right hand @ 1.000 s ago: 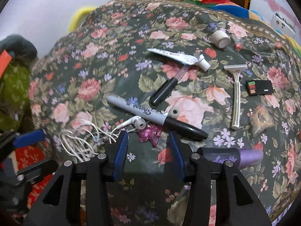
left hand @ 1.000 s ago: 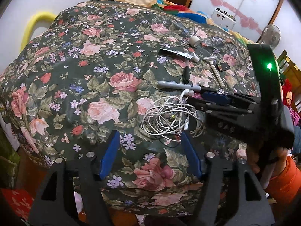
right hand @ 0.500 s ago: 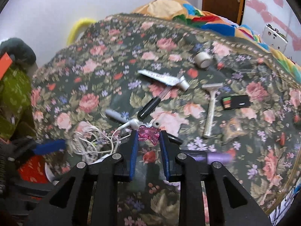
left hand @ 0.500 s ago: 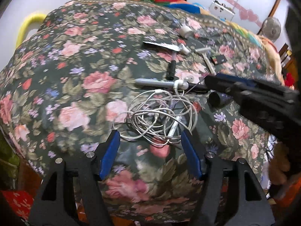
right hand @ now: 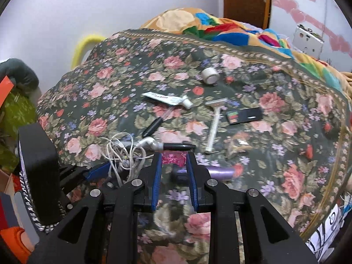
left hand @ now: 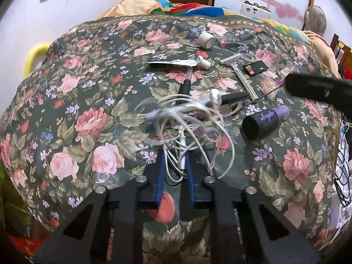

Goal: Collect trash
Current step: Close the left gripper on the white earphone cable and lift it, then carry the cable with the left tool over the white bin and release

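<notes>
A tangle of white earphone cable (left hand: 187,118) lies on the floral bedspread (left hand: 88,92). My left gripper (left hand: 175,156) is closing on its near strands, and the blue pads press on the cable between them. That gripper also shows at the left of the right wrist view, where its blue pad (right hand: 98,169) is at the cable (right hand: 123,151). My right gripper (right hand: 173,154) is shut on a crumpled pink wrapper (right hand: 173,159) and holds it just above the cloth.
On the bedspread lie a purple-and-black tube (left hand: 264,120), a marker (left hand: 233,98), a razor (left hand: 242,74), a flattened toothpaste tube (left hand: 176,62), a black-handled tool (left hand: 186,85), a tape roll (left hand: 205,40) and a black card (left hand: 255,68). Colourful bedding is heaped behind.
My left gripper moved forward over the cable and its jaws narrowed onto the strands. My right gripper shut on the pink wrapper and rose with it.
</notes>
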A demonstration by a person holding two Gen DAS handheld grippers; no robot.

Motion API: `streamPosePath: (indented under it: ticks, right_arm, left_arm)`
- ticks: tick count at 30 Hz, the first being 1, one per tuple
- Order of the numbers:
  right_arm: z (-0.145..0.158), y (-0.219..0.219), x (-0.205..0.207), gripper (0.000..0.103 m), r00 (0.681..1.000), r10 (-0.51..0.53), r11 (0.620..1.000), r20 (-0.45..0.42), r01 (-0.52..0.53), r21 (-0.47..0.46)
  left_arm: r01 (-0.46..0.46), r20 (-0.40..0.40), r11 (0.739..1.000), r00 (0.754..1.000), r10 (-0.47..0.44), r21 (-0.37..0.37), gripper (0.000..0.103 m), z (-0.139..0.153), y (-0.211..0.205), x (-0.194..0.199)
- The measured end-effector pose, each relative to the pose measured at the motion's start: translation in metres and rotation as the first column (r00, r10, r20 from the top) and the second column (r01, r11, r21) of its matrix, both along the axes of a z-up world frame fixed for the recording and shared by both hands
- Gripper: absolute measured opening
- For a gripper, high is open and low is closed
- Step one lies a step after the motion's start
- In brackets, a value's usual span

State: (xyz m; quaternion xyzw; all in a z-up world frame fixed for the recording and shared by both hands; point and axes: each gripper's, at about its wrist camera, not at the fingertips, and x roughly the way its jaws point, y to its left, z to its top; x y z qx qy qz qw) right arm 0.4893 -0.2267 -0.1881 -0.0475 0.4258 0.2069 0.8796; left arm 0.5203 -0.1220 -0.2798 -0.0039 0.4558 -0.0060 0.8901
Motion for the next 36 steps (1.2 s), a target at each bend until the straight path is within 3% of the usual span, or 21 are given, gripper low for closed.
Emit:
streamPosePath:
  ticks: [8,10,18,25,31,36]
  right_arm:
    - [0.018,-0.045,0.002,0.02,0.987,-0.154,0.987,0.037,0.152,0.05]
    - [0.025,-0.054,-0.001,0.02,0.976,-0.204,0.979,0.081,0.202,0.033]
    - [0.038,-0.076,-0.006,0.02,0.969,-0.226,0.974,0.103,0.225,0.019]
    - [0.057,-0.083,-0.018,0.02,0.968,-0.225,0.974,0.107,0.223,0.032]
    - [0.08,-0.069,-0.04,0.02,0.975,-0.187,0.982,0.121,0.183,0.047]
    - [0.104,-0.05,-0.065,0.02,0.978,-0.149,0.988,0.148,0.143,0.054]
  left_arm:
    - [0.002,-0.015,1.0,1.0,-0.002,0.005,0.014,0.0,0.001,0.003]
    - [-0.003,-0.013,1.0,1.0,0.003,0.02,0.009,0.0,0.001,0.003]
    - [-0.018,-0.047,0.999,0.999,0.017,-0.035,0.007,0.008,0.01,0.0]
    - [0.0,0.031,0.994,1.0,0.003,-0.112,0.007,0.062,0.026,-0.032]
    - [-0.018,0.115,0.993,0.993,0.032,-0.12,0.007,0.126,0.05,-0.072]
    - [-0.06,0.156,0.99,0.985,0.079,-0.124,0.007,0.159,0.079,-0.109]
